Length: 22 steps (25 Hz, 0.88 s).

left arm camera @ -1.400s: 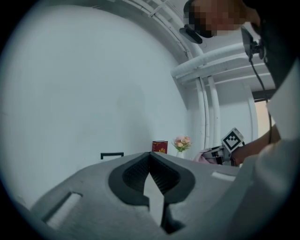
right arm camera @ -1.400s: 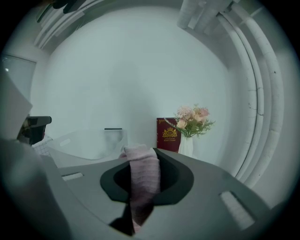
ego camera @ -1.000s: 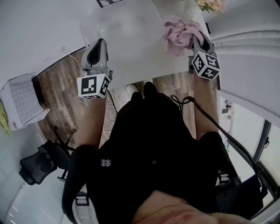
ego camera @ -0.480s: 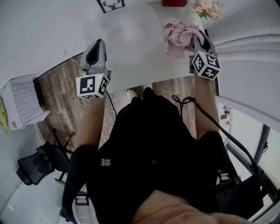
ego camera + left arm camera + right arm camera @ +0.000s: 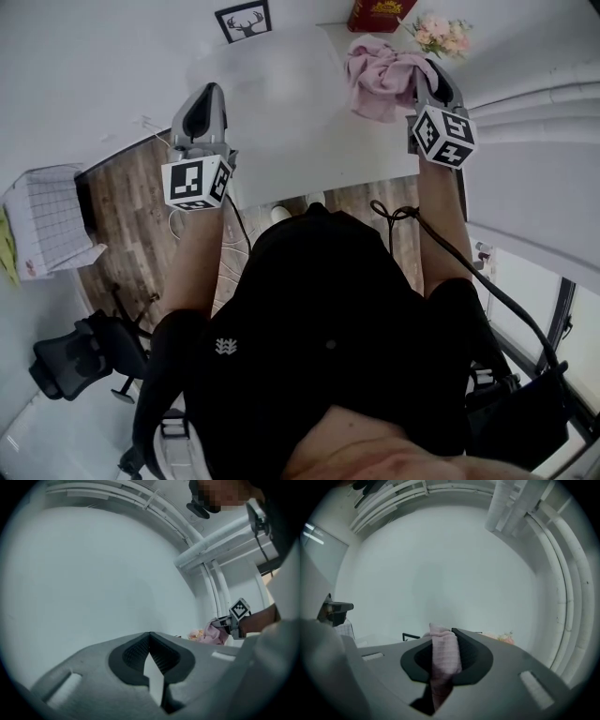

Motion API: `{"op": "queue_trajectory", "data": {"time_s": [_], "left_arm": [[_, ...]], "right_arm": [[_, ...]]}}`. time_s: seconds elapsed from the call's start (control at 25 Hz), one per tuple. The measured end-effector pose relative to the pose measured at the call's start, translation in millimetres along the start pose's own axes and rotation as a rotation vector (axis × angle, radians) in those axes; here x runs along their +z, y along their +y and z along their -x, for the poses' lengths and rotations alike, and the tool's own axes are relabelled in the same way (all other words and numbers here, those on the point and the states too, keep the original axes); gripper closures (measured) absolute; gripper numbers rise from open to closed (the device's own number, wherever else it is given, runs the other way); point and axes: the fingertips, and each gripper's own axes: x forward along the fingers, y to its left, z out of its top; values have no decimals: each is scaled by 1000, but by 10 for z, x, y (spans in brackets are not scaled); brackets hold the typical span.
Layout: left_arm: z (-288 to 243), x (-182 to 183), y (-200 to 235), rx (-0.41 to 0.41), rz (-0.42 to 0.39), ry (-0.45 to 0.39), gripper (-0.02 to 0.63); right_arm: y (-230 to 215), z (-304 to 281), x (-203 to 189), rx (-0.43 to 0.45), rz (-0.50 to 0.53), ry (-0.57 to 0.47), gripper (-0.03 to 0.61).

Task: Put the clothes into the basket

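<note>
A crumpled pink garment (image 5: pixel 375 75) hangs from my right gripper (image 5: pixel 422 70) above the far right part of the white table (image 5: pixel 300 131). The right gripper view shows the pink cloth (image 5: pixel 443 656) pinched between the jaws of the right gripper (image 5: pixel 443 632). My left gripper (image 5: pixel 211 91) is held level over the table's left edge, shut with nothing in it. In the left gripper view its jaws (image 5: pixel 150 637) meet at the tips, and the pink garment (image 5: pixel 213 633) shows far right. A white grid basket (image 5: pixel 42 220) stands on the wooden floor at the far left.
Against the wall behind the table are a framed deer picture (image 5: pixel 246 19), a red box (image 5: pixel 380 11) and a bunch of flowers (image 5: pixel 441 30). A black office chair (image 5: pixel 75 356) stands at the lower left. A black cable (image 5: pixel 412 225) runs from the right gripper.
Both grippers have risen. The right one has carried the pink garment up and away from the tabletop, still clamped in its jaws.
</note>
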Motion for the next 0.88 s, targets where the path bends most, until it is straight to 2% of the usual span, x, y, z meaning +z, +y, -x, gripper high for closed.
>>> {"op": "queue_trajectory", "data": {"time_s": [0.12,0.48,0.88], "left_arm": [[4,63,8,5,-9,-10,615],[83,216,138,50,-46,-36,614],[272,296,235,115,-46,-51,615]], "right_arm": [[43,2,171,16,40,-26,532],[211,-103,358,71,37,-62,533],[443,-164,537,144,31,-89,537]]}}
